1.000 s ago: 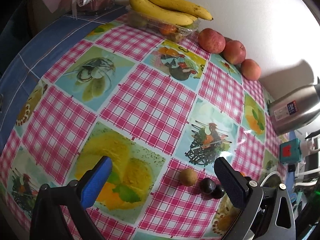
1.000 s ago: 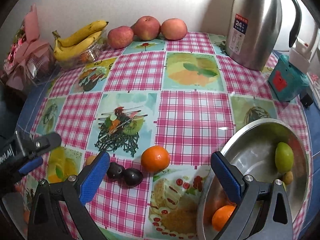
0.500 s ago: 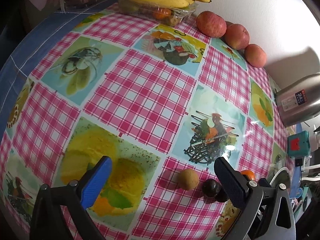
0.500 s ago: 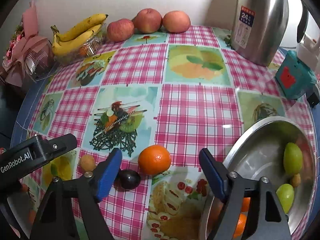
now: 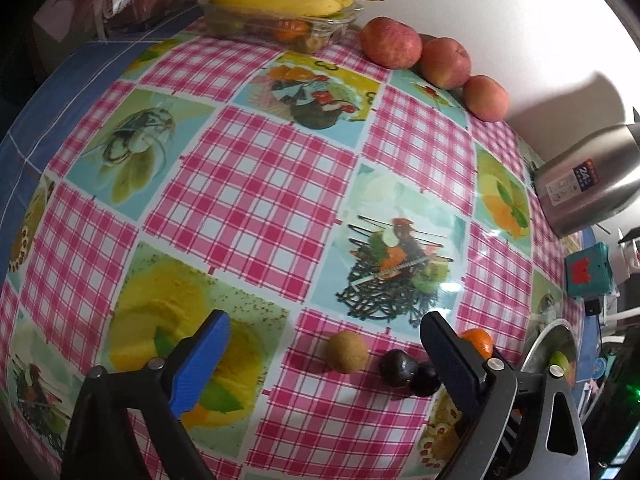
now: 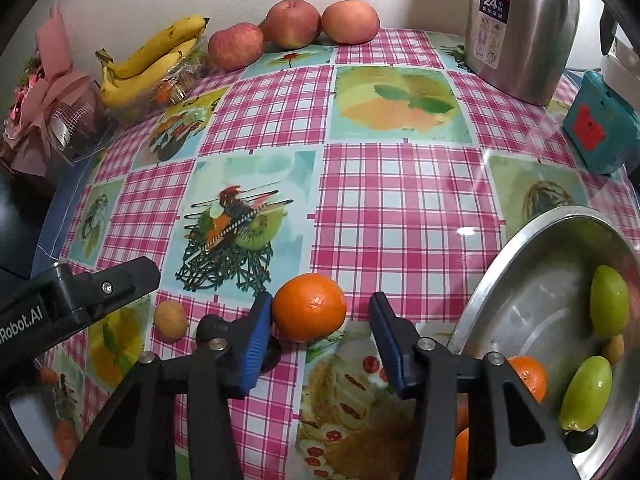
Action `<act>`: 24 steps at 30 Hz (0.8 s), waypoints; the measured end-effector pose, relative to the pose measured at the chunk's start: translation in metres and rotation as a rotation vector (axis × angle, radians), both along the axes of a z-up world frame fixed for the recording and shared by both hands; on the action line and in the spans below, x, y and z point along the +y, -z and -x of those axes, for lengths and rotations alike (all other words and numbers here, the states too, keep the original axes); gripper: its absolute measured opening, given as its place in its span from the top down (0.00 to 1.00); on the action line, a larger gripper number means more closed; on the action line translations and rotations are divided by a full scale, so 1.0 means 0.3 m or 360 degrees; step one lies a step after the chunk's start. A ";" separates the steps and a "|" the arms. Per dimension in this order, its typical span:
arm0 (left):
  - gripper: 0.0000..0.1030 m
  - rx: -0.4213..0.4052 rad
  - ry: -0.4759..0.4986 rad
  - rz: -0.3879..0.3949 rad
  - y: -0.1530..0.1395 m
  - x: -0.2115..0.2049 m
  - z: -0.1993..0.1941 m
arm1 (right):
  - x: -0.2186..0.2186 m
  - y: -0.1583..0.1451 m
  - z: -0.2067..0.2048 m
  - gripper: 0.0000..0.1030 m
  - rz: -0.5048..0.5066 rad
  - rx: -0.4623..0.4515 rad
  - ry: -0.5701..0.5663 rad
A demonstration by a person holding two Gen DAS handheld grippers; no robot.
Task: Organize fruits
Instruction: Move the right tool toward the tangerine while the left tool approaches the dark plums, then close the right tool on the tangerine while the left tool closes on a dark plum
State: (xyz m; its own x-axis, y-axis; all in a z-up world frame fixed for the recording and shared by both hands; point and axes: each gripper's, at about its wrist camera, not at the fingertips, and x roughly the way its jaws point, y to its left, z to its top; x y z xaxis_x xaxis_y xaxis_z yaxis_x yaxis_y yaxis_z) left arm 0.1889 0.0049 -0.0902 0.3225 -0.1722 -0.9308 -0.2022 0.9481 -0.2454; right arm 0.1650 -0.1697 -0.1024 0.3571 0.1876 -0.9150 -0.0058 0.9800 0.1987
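Right tool (image 6: 318, 312) spread around orange (image 6: 309, 306), one pad touching; left tool (image 5: 326, 338) apart, above tablecloth (image 5: 256, 184)

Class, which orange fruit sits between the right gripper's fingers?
The orange alone on the tablecloth, between the right gripper fingers; the others lie in the metal bowl.

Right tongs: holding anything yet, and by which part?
Nothing held. The right tongs are open around the orange: its left side looks against one pad, with a gap to the other. The left tongs are open and empty.
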 end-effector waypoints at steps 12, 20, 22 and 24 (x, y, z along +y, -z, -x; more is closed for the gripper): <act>0.32 0.0001 0.0132 0.0031 -0.020 -0.054 0.002 | -0.002 -0.007 0.012 0.63 -0.0077 0.0016 0.0003; 0.53 0.0025 0.0197 0.0101 -0.028 -0.085 0.006 | -0.040 -0.006 0.026 0.63 -0.0115 0.0077 0.0076; 0.54 0.0033 0.0211 0.0134 -0.030 -0.091 0.007 | -0.052 -0.007 0.033 0.63 -0.0122 0.0089 0.0095; 0.54 0.0039 0.0223 0.0157 -0.029 -0.104 0.005 | -0.060 -0.009 0.039 0.63 -0.0132 0.0100 0.0110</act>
